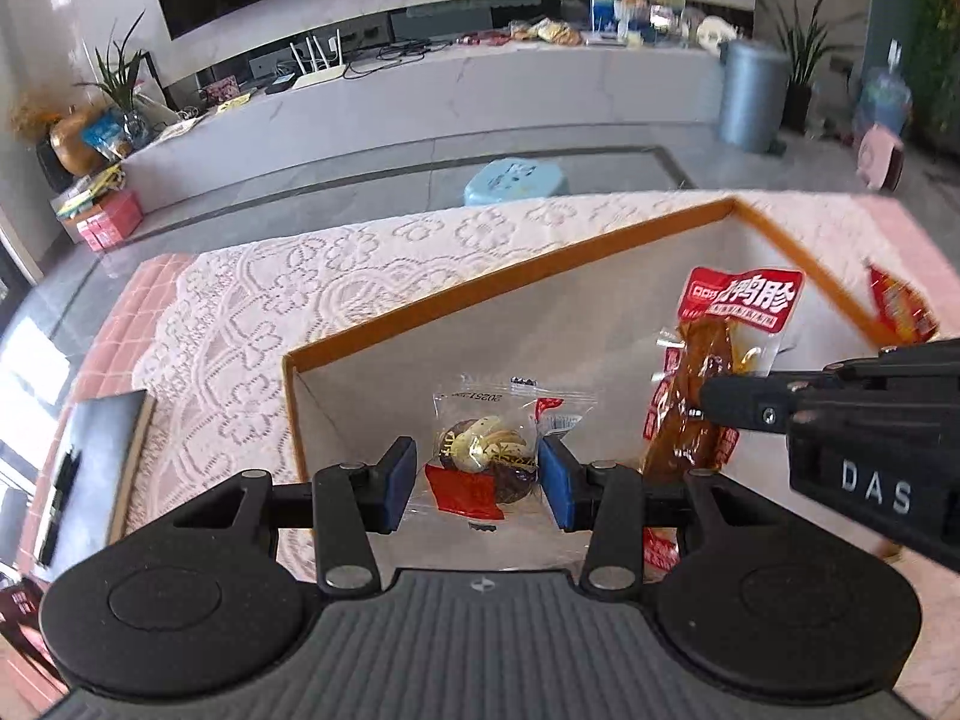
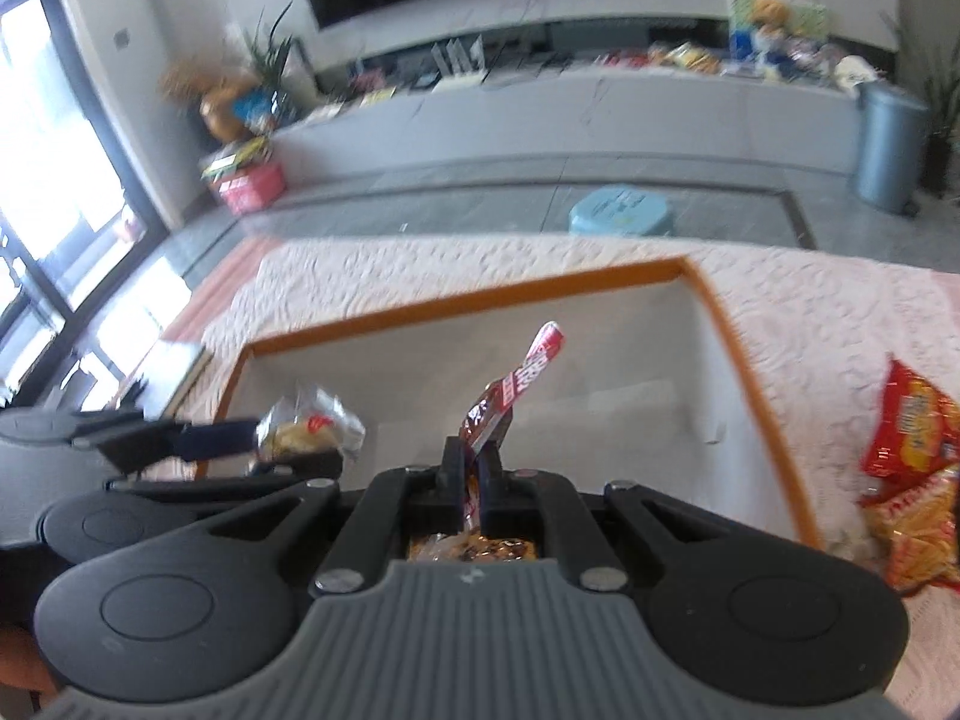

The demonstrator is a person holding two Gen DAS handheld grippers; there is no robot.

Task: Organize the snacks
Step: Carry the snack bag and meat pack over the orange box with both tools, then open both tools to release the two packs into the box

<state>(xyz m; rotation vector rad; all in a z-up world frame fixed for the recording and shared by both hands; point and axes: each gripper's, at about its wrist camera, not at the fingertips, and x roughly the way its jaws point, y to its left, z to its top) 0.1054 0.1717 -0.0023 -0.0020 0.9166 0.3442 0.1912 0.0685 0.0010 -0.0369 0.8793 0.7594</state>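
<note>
While clamped: both hand-held grippers point(image 1: 477, 477) point(image 2: 474, 465), snack-laden.

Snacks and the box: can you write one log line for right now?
left hand-held gripper: holds clear cookie packet | right hand-held gripper: shut on red meat snack | both over orange-rimmed box

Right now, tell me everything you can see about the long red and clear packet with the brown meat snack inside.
The long red and clear packet of brown meat snack is glossy plastic film, with a red header bearing white characters and a clear body showing the brown meat. The right gripper is shut on it, pinching its body, so it hangs edge-on above the white, orange-rimmed open box. Nothing else visibly touches it.
</note>
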